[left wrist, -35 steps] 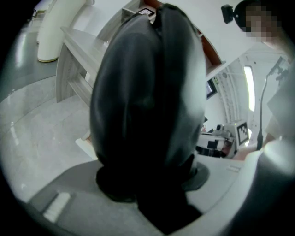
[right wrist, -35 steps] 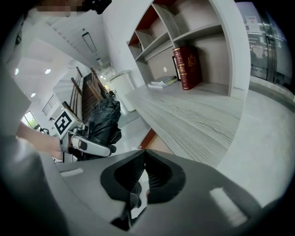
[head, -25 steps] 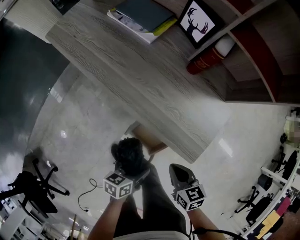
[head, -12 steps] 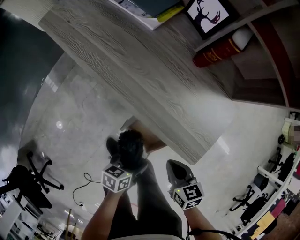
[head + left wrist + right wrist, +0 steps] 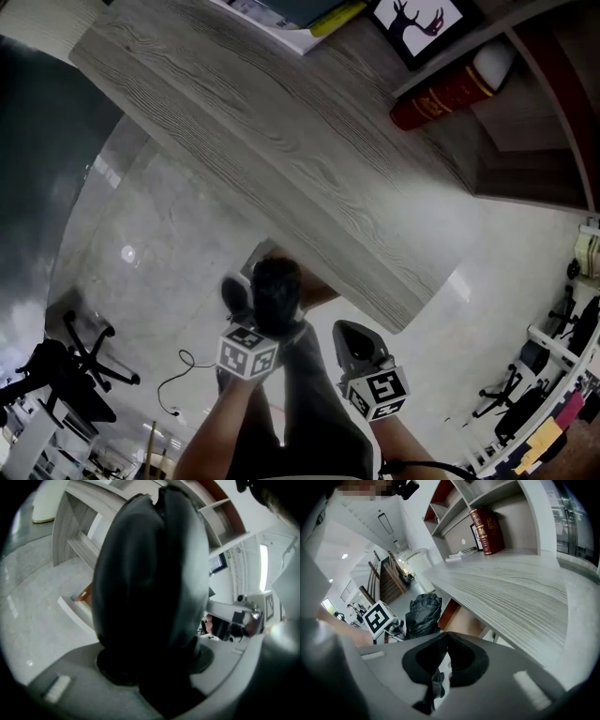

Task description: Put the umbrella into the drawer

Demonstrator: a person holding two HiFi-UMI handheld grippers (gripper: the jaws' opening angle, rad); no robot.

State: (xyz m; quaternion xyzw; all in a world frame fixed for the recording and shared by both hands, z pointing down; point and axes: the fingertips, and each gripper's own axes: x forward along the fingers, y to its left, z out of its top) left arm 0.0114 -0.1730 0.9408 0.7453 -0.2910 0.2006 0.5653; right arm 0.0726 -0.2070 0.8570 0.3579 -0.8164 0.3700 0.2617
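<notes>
Our head cam looks steeply down at bench point(image 5: 281, 169); cams on left tongs point(image 5: 270, 324) & right tongs point(image 5: 349, 332) sit close, facing fwd; all share umbrella point(image 5: 277, 286).

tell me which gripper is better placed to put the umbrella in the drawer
Left. The left gripper already grips the black umbrella, close by the open drawer under the desk. The right gripper is shut, empty and off to the side.

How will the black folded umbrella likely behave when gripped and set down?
The umbrella bulges in loose fabric folds, so its surface probably squashes. It sticks out from the jaws without drooping, suggesting a stiff core. Its rounded bundle might roll once released.
</notes>
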